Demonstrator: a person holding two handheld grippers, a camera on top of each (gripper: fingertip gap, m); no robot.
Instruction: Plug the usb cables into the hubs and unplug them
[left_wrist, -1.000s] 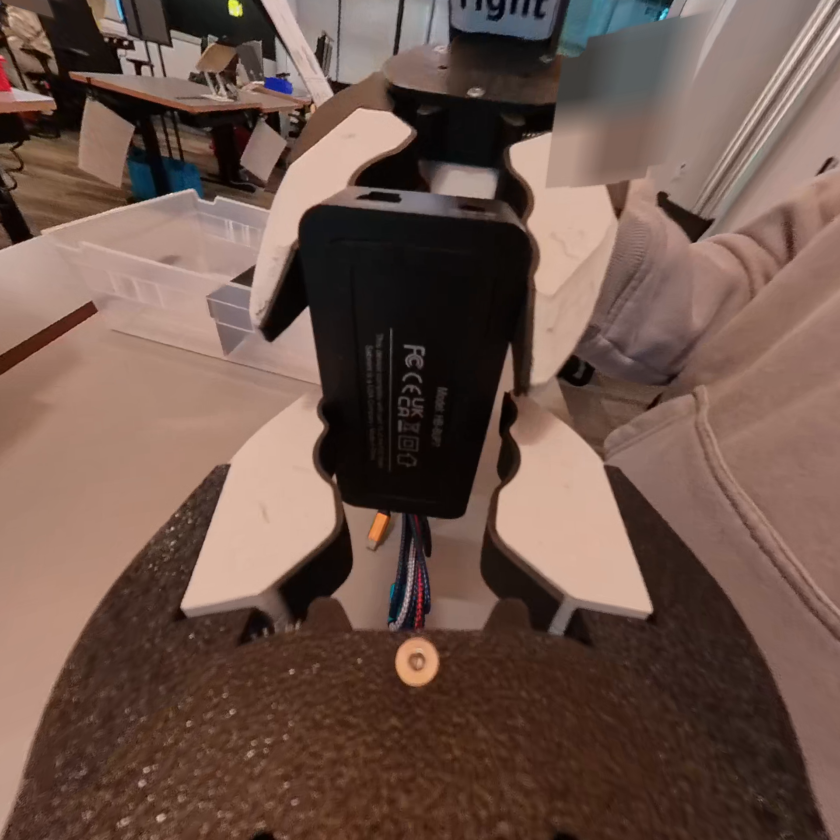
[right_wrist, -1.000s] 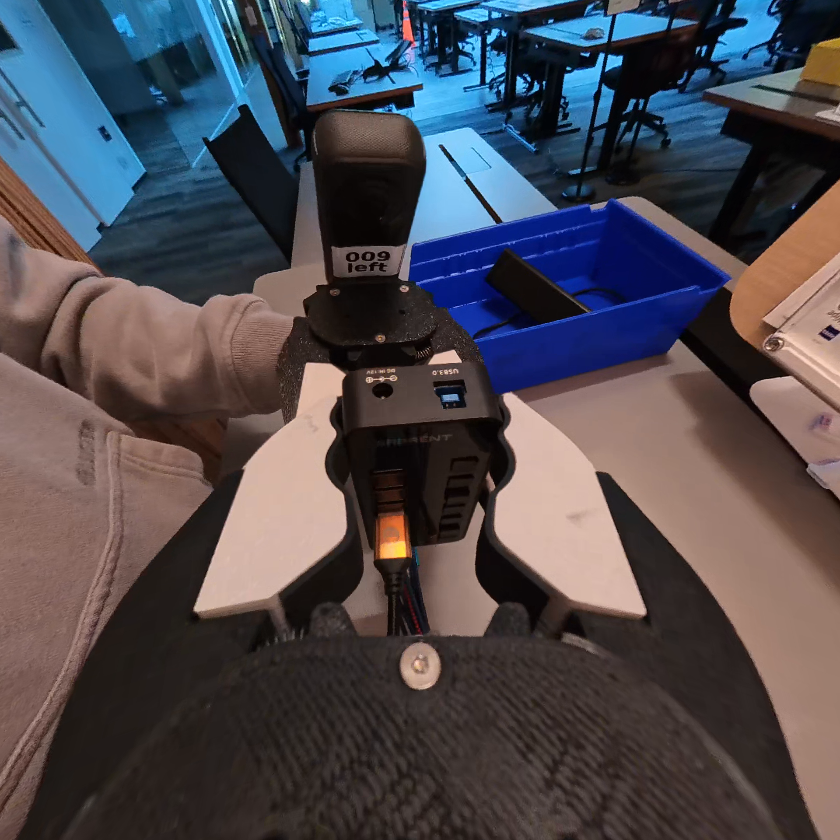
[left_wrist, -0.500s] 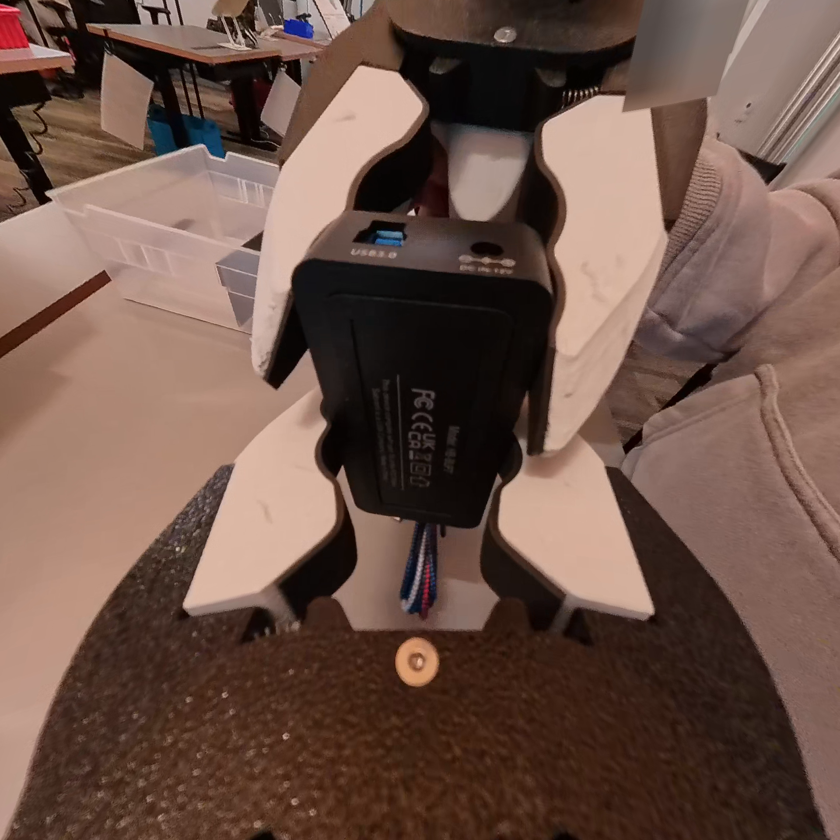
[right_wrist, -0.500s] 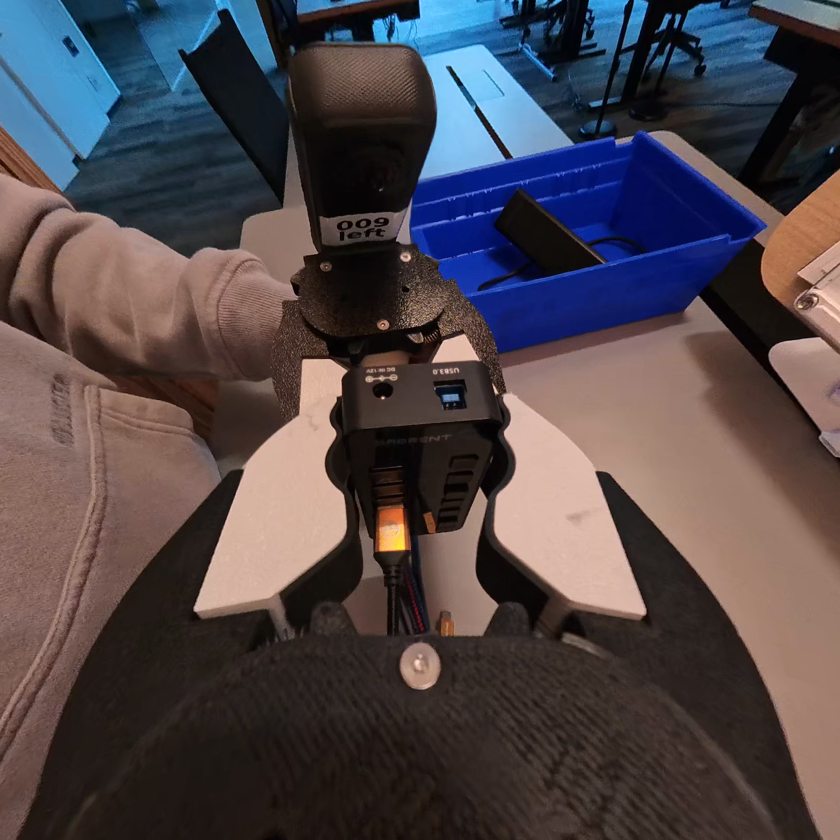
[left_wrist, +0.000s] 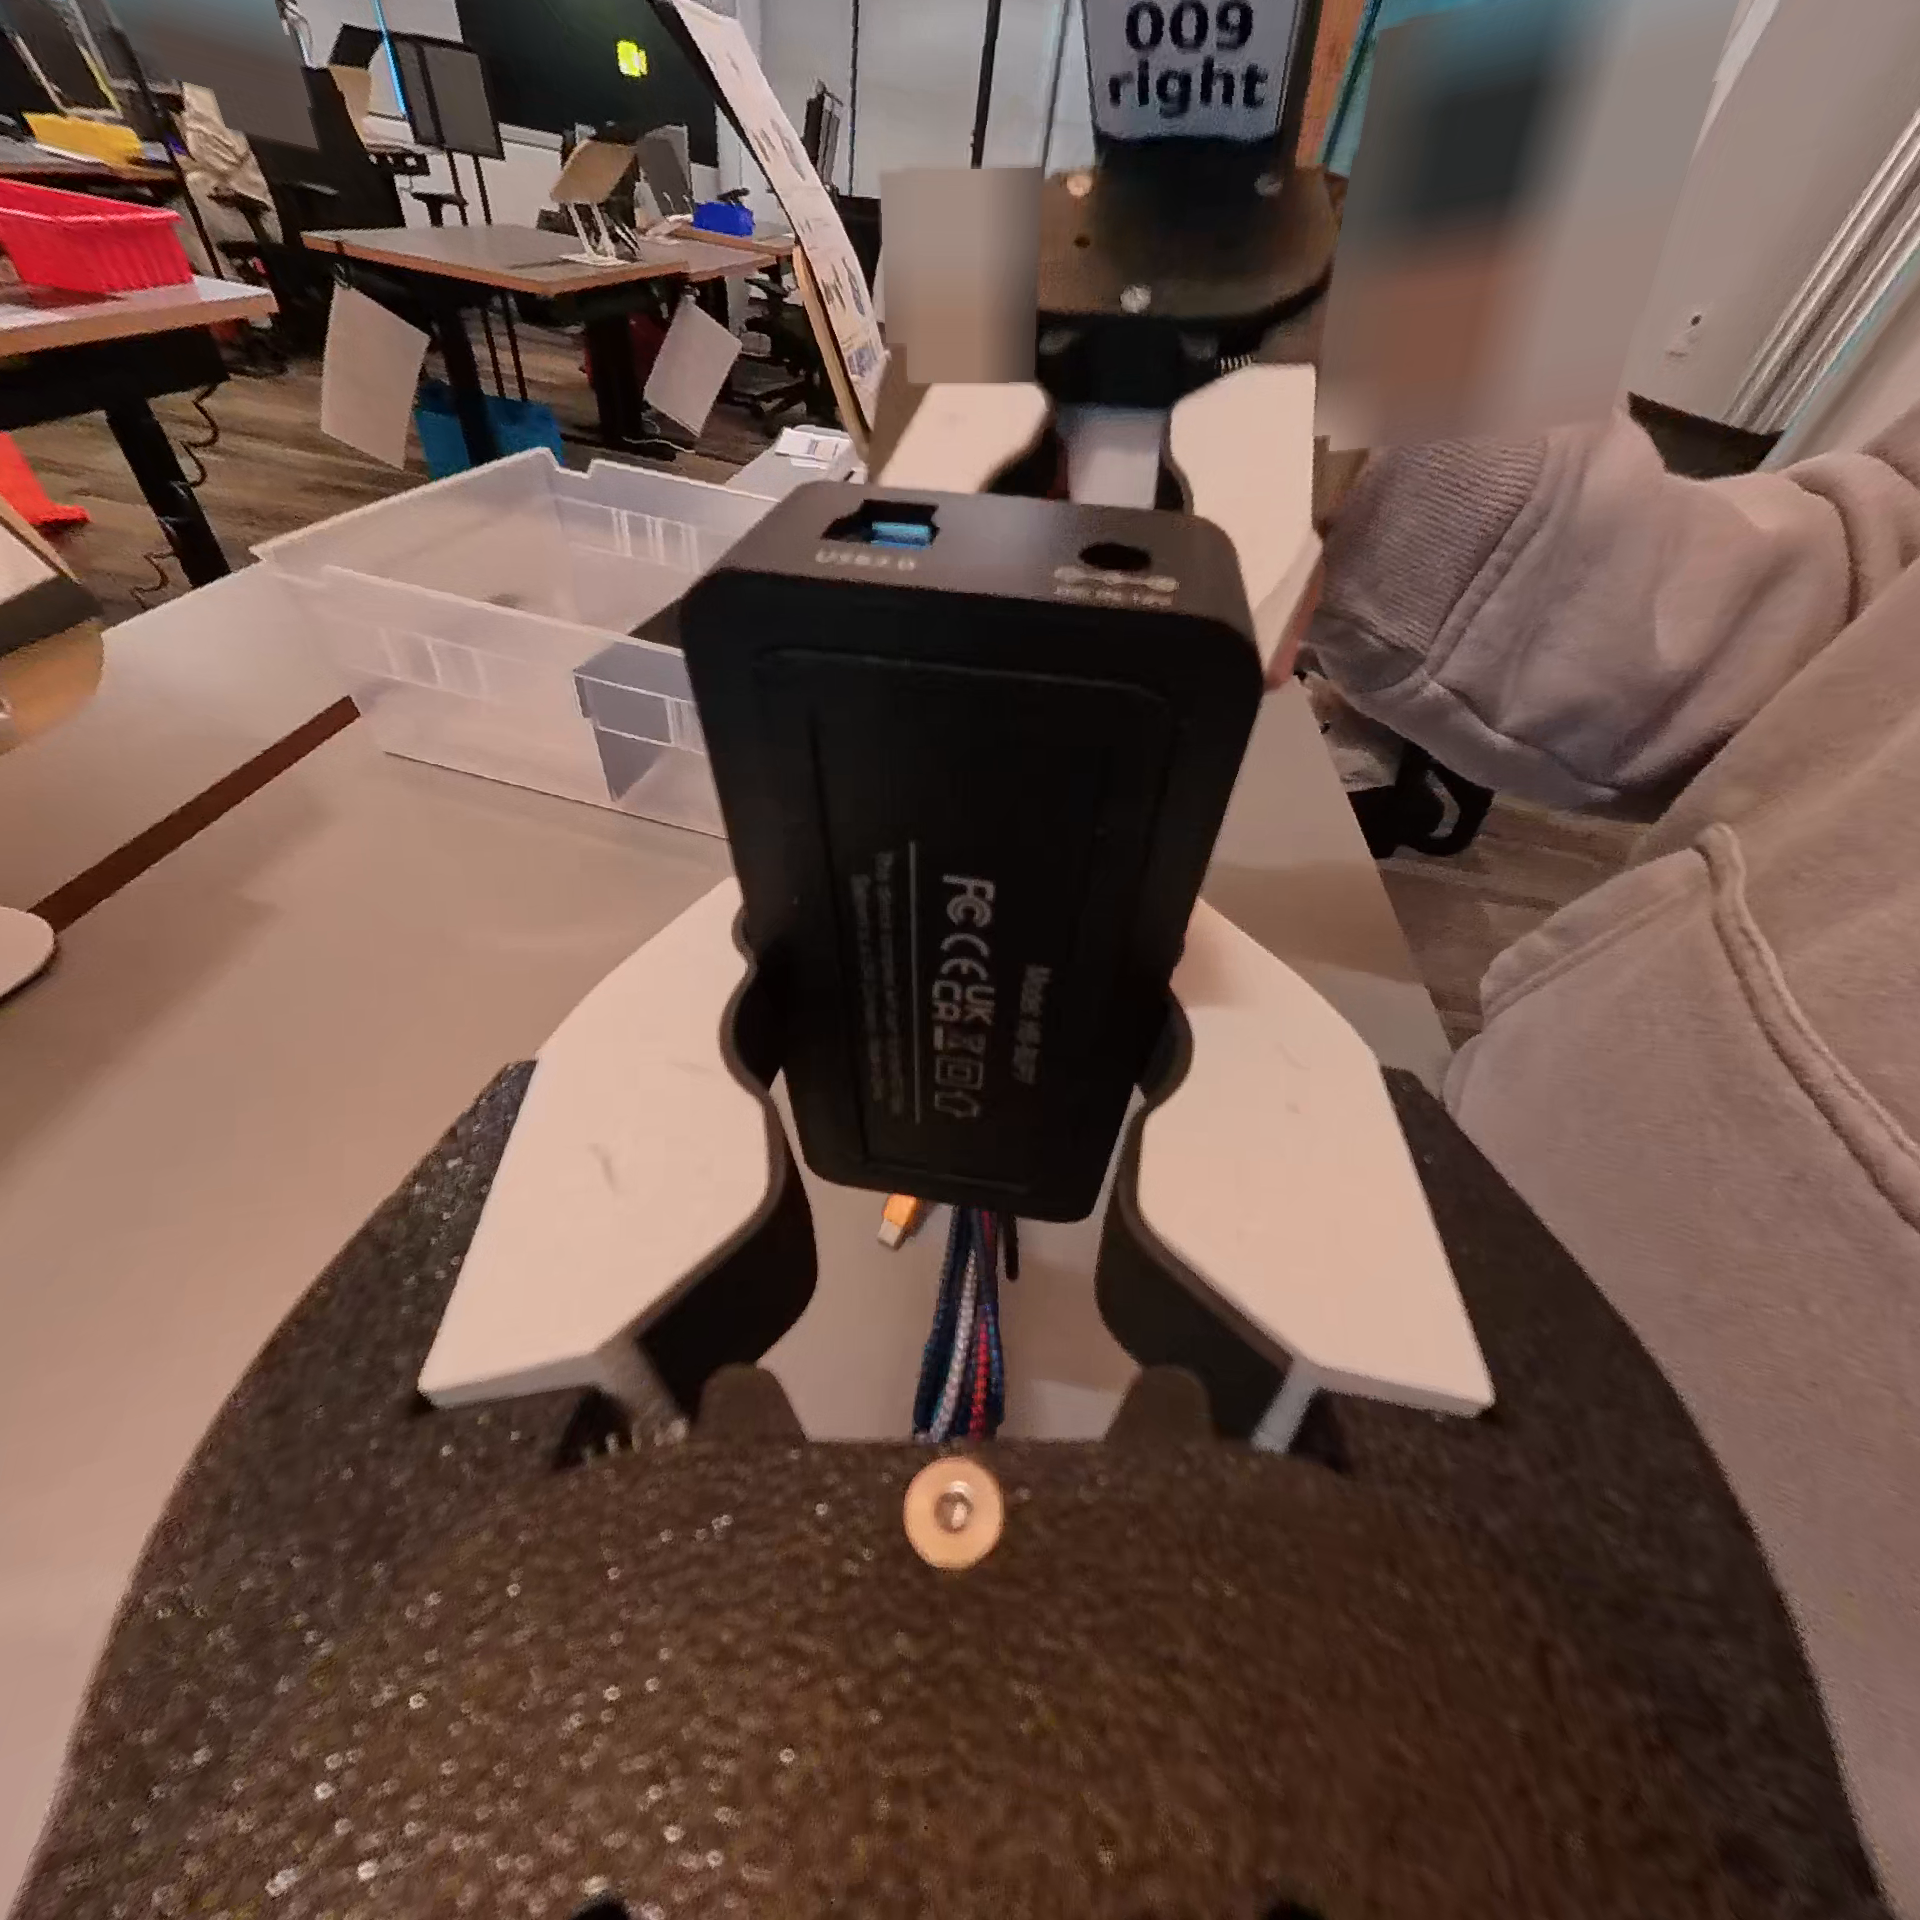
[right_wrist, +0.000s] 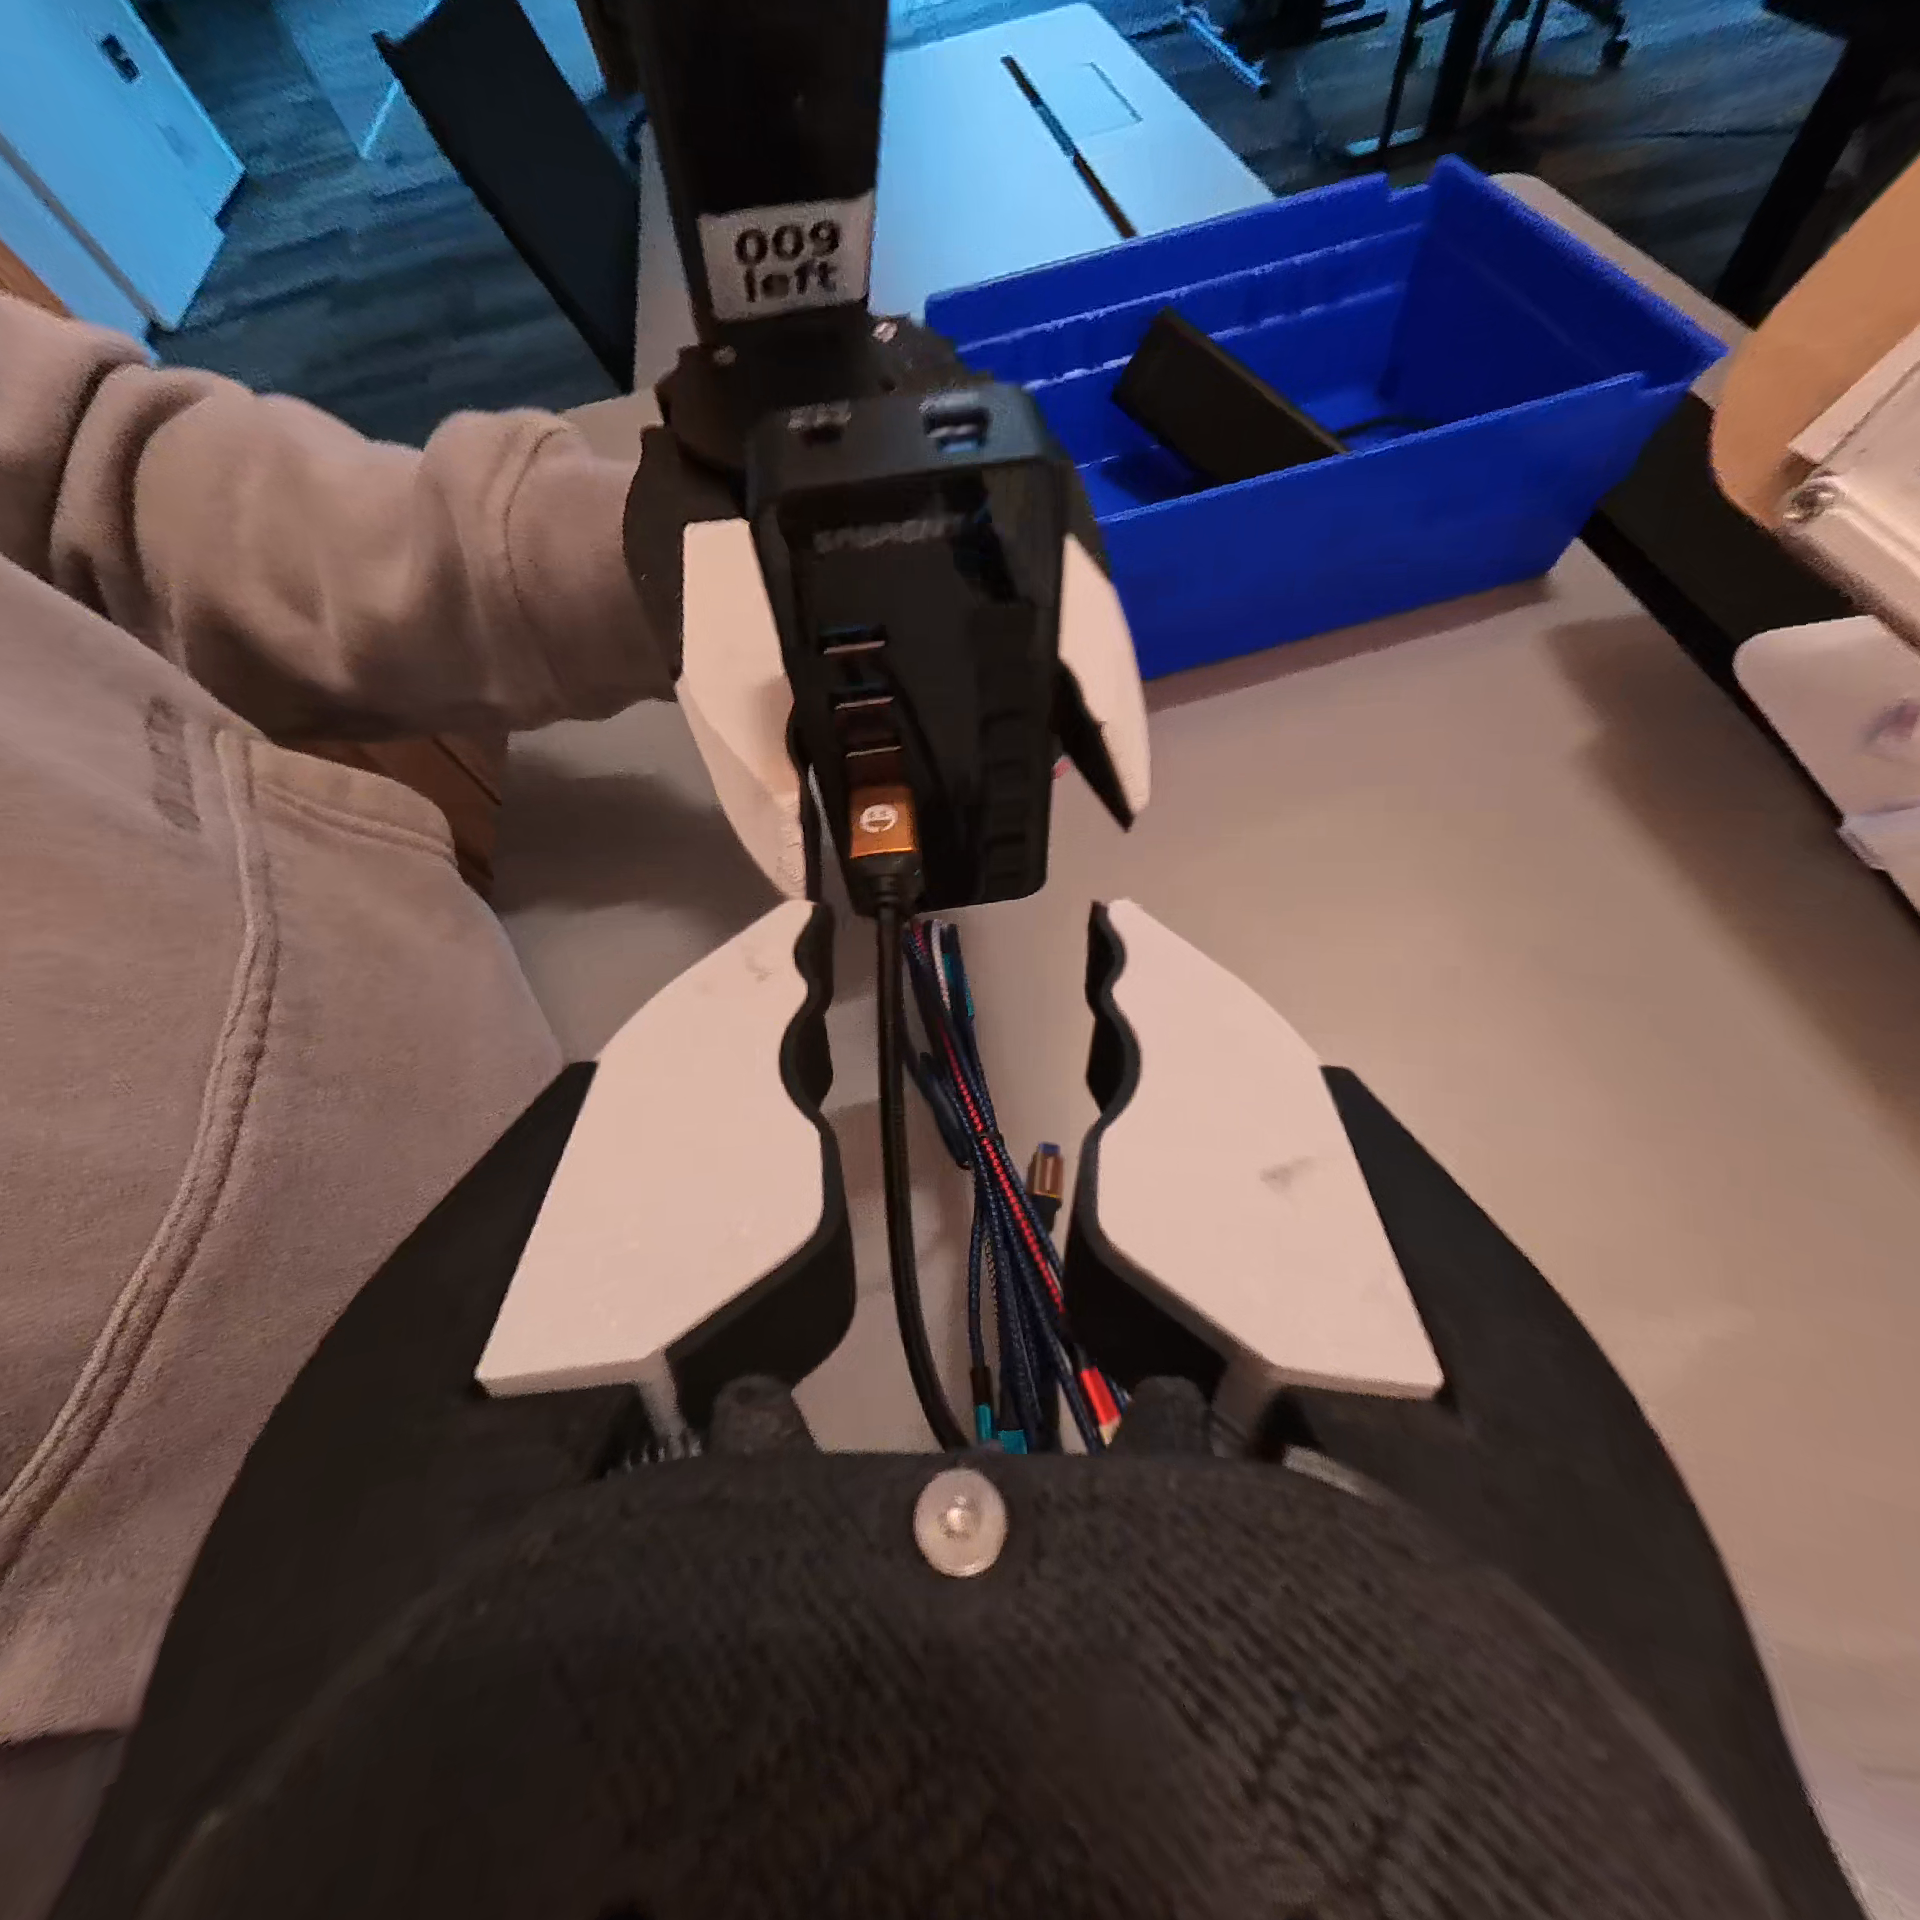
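Observation:
My left gripper (left_wrist: 961, 997) is shut on a black USB hub (left_wrist: 966, 883) and holds it upright above the grey table (left_wrist: 312, 987). In the right wrist view the hub (right_wrist: 935, 644) shows its ports, with an orange USB plug (right_wrist: 881, 831) in the lowest left port. A black cable (right_wrist: 899, 1143) hangs from the plug. Braided blue and red cables (right_wrist: 997, 1195) hang beside it. My right gripper (right_wrist: 951, 925) is open and empty, just short of the hub's lower end. It also shows behind the hub in the left wrist view (left_wrist: 1101, 457).
A blue bin (right_wrist: 1299, 582) holding a black device (right_wrist: 1226, 405) stands behind the hub on the right. A clear plastic bin (left_wrist: 468, 623) stands at the table's far left. A person's grey sleeves (right_wrist: 260, 540) flank both grippers.
My right gripper was around the hub with the left one; it has now drawn back and the hub stays in the left gripper. The orange plug stays in its port.

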